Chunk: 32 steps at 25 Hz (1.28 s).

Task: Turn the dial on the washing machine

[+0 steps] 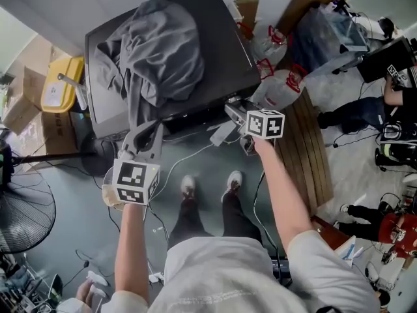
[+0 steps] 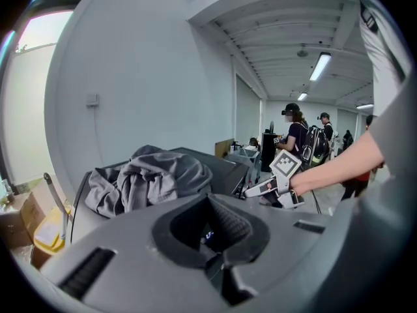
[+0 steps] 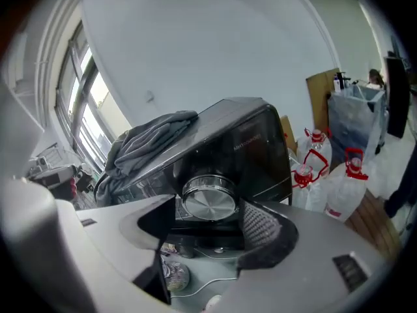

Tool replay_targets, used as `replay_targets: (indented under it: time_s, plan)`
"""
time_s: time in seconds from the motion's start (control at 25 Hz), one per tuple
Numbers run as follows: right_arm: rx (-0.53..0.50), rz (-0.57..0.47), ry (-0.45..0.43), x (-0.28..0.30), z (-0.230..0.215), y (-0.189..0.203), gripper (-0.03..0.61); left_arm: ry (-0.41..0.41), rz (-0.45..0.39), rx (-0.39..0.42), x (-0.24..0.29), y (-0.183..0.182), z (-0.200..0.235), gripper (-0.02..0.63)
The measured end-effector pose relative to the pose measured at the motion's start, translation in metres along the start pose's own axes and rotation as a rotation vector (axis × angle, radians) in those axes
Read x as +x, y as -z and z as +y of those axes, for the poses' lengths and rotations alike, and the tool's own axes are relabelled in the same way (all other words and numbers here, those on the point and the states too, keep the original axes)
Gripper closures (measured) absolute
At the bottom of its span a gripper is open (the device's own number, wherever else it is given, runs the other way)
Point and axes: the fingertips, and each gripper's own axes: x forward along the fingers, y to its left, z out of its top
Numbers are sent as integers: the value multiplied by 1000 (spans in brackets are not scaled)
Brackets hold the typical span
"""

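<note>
**Your right gripper [image 1: 234, 111] was at the front of the washing machine [image 1: 215, 38], its jaws apart.**

In the right gripper view the silver dial [image 3: 208, 201] sat in the middle of the frame, on the dark front panel of the machine. It showed in the gap between your two jaws, and the pads did not press on it. Your left gripper [image 1: 144, 137] was at the lower left of the head view, below the machine's front edge. Its jaws were together, with nothing between them. A grey garment [image 1: 156, 44] lay in a heap on the lid, and one end hung down over the front, just above the left gripper.
</note>
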Motion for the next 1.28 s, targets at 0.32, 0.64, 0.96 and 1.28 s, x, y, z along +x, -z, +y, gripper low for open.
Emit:
replay_targets:
  time_s: [0.32, 0.64, 0.96, 1.28]
  plan:
    - [-47, 11, 69, 5, -4, -7, 291, 3, 17, 5, -3, 8, -5, 601]
    - [-148, 28, 167, 5, -3, -8, 295, 4, 5, 7, -4, 4, -8, 601]
    - [-345, 59, 299, 6, 1, -7, 295, -4, 12, 1, -7, 9, -10, 601]
    - [-444, 60, 361, 7, 4, -6, 295, -10, 18, 8, -10, 14, -13, 601]
